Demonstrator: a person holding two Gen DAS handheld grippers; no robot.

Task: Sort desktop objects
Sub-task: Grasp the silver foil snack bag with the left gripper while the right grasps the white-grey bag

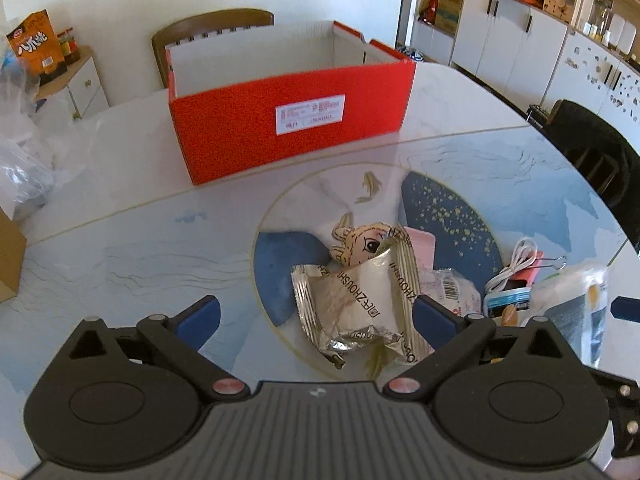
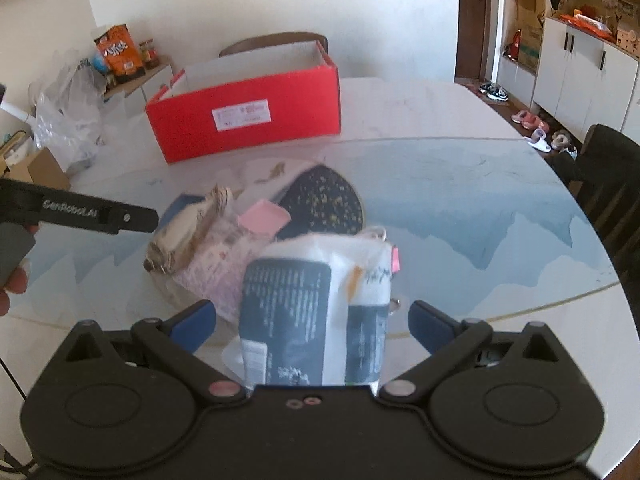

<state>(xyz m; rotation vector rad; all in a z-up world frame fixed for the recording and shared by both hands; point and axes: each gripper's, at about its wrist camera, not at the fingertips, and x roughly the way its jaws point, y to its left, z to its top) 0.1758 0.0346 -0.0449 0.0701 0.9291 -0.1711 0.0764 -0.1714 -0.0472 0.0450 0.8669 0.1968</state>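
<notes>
A pile of small objects lies on the round glass table. In the left wrist view my left gripper [image 1: 316, 316] is open, its blue fingers on either side of a silver snack packet [image 1: 352, 304]; a cartoon doll [image 1: 362, 242] lies just behind it. A white cable [image 1: 514, 266], a binder clip [image 1: 554, 262] and a pink card [image 1: 420, 244] lie to the right. In the right wrist view my right gripper [image 2: 312, 322] is open around a white-and-dark-blue pouch [image 2: 312, 312]. An open red box [image 1: 288, 120] stands behind the pile and also shows in the right wrist view [image 2: 248, 120].
Wooden chair [image 1: 212, 28] behind the box. Clear plastic bags [image 1: 24, 152] and a cardboard box [image 1: 10, 252] at the table's left. A dark chair [image 1: 592, 148] at the right edge. The left gripper's body [image 2: 80, 210] reaches in from the left in the right wrist view.
</notes>
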